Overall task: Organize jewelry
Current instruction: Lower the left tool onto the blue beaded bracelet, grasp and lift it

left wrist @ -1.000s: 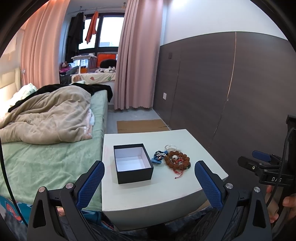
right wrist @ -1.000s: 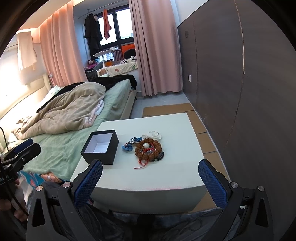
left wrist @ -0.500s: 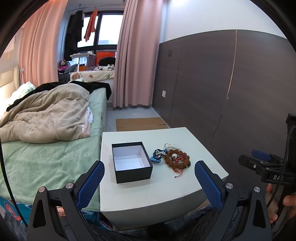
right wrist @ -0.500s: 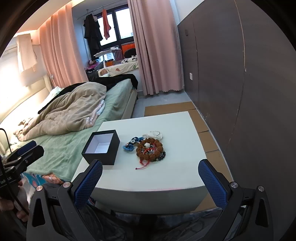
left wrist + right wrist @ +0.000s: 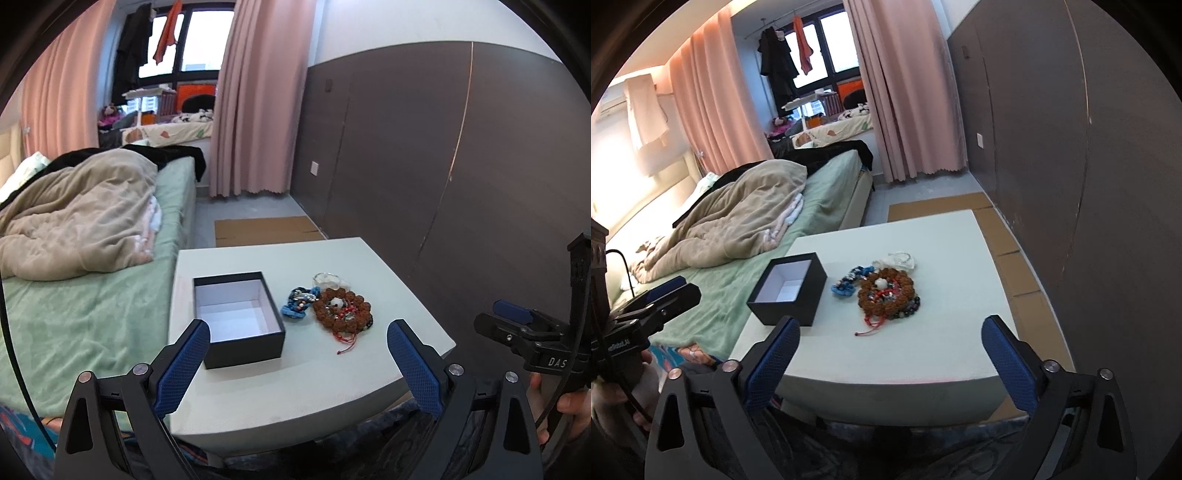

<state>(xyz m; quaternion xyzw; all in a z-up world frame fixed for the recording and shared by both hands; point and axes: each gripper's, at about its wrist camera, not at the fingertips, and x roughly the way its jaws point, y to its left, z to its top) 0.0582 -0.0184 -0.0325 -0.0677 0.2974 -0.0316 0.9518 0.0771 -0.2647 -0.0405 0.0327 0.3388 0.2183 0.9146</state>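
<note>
Left wrist view: left claw [image 5: 297,354] and right claw [image 5: 890,350] both gape wide, empty, short of the worktop [image 5: 332,373], where beaded jewelry [image 5: 341,312] lies heaped beside an open black box [image 5: 240,319].

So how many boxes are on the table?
1. The black box sits open on the white table, left of the jewelry pile. No lid or second box shows, though the table's near edge is partly hidden.

Daylight from the window [image 5: 184,44] lights both sharp views; fisheye edges bend and darken.
</note>
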